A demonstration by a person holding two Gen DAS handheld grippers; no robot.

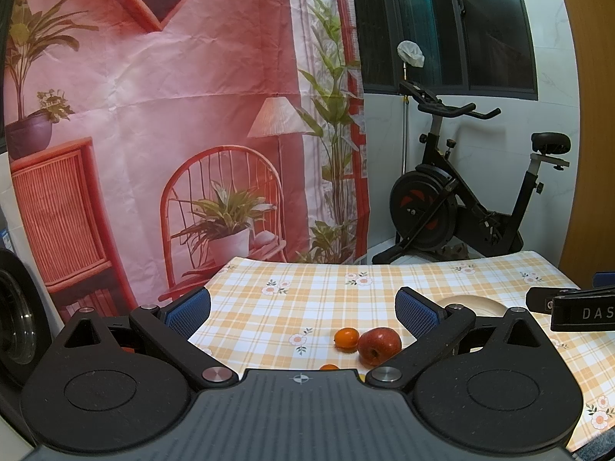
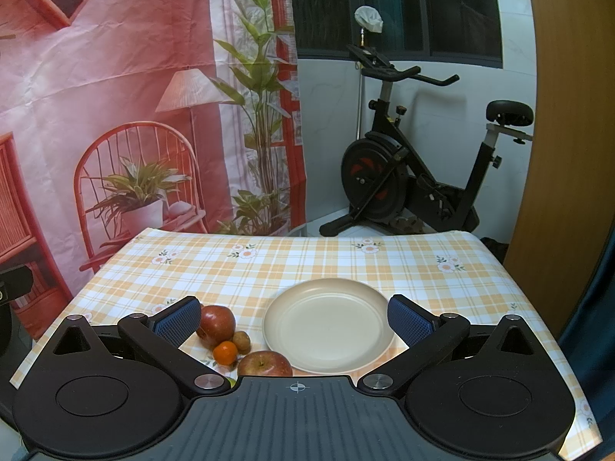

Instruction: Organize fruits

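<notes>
A cream plate [image 2: 326, 324] sits empty on the checked tablecloth [image 2: 307, 265]. Left of it lie a red apple [image 2: 216, 324], a small orange [image 2: 225, 352], a brown kiwi [image 2: 242, 341] and a second apple [image 2: 265, 364] nearest me. My right gripper [image 2: 294, 320] is open and empty, above the plate's near edge. In the left wrist view, my left gripper [image 1: 303, 313] is open and empty, above a red apple [image 1: 379, 345] and an orange [image 1: 346, 339]; another orange [image 1: 329, 367] peeks out below. The plate [image 1: 472, 304] shows partly behind the right finger.
The other gripper [image 1: 572, 307] shows at the right edge of the left wrist view. An exercise bike [image 2: 415, 169] stands behind the table by the white wall. A printed backdrop [image 2: 134, 96] hangs behind the table's left side. A wooden panel [image 2: 569, 153] stands at right.
</notes>
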